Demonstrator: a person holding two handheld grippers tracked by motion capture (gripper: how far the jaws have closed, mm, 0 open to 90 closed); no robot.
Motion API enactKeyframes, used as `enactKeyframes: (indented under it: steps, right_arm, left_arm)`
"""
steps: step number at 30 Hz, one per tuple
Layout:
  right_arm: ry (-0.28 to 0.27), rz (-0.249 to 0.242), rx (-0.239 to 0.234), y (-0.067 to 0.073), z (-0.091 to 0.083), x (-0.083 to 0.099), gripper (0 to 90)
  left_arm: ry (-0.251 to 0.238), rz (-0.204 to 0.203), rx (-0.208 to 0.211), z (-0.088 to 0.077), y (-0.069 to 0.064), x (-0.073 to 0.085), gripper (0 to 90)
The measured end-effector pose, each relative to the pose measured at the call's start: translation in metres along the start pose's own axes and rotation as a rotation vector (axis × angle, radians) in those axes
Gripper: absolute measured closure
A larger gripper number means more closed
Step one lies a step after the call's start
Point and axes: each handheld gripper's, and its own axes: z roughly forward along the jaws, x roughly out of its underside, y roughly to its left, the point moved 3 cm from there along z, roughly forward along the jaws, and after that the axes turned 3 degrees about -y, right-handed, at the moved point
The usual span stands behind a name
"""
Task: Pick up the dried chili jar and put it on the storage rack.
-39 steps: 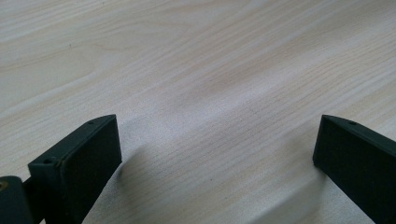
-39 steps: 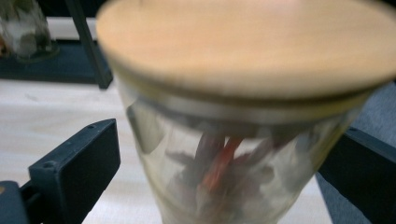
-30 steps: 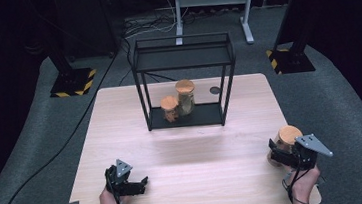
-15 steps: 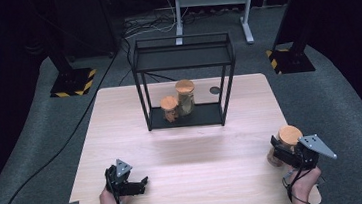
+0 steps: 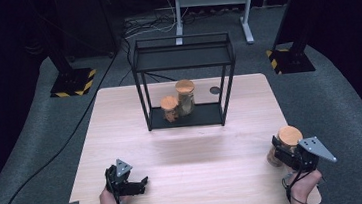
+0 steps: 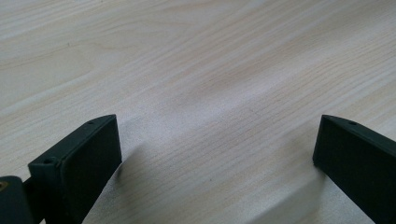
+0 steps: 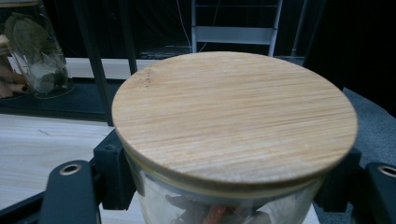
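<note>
1. Right gripper, lower right of the high view: jaws have just been closing and now sit clamped on the glass jar with a wooden lid, one either side of the glass just under the lid rim in the right gripper view.
2. The jar stands on the wooden surface near its lower right corner; contents look like dried spice pieces, cannot tell more.
3. Left gripper, lower left of the high view: jaws apart, nothing between them; bare wood grain between them in the left gripper view.
4. Black wire shelf rack stands at upper centre of the surface. Its bottom tier holds a tall jar and a short jar, touching or nearly so.
5. Judgement: step in hand is securing the grip before a lift, probably toward the rack.
6. To do it well: keep the jar upright, lift straight up before travelling, hold the glass and not the lid, which may be loose.
7. Risk: smooth glass could slip; clear the rack's front posts on approach.
</note>
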Motion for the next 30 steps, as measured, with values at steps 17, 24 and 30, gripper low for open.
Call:
enactKeyframes:
  steps: [17, 24, 30]
  right_arm:
    - [0.012, -0.031, -0.046, 0.018, -0.001, -0.006, 24.5]
    - [0.007, -0.034, -0.072, 0.027, -0.001, -0.009, 24.6]
    - [0.007, -0.038, -0.096, 0.034, -0.001, -0.011, 24.5]
  left_arm:
    - [-0.001, 0.000, -0.001, 0.000, 0.000, 0.000, 0.5]
    - [0.000, 0.000, -0.001, 0.000, 0.000, 0.000, 0.5]
    - [-0.001, 0.000, -0.001, 0.000, 0.000, 0.000, 0.5]
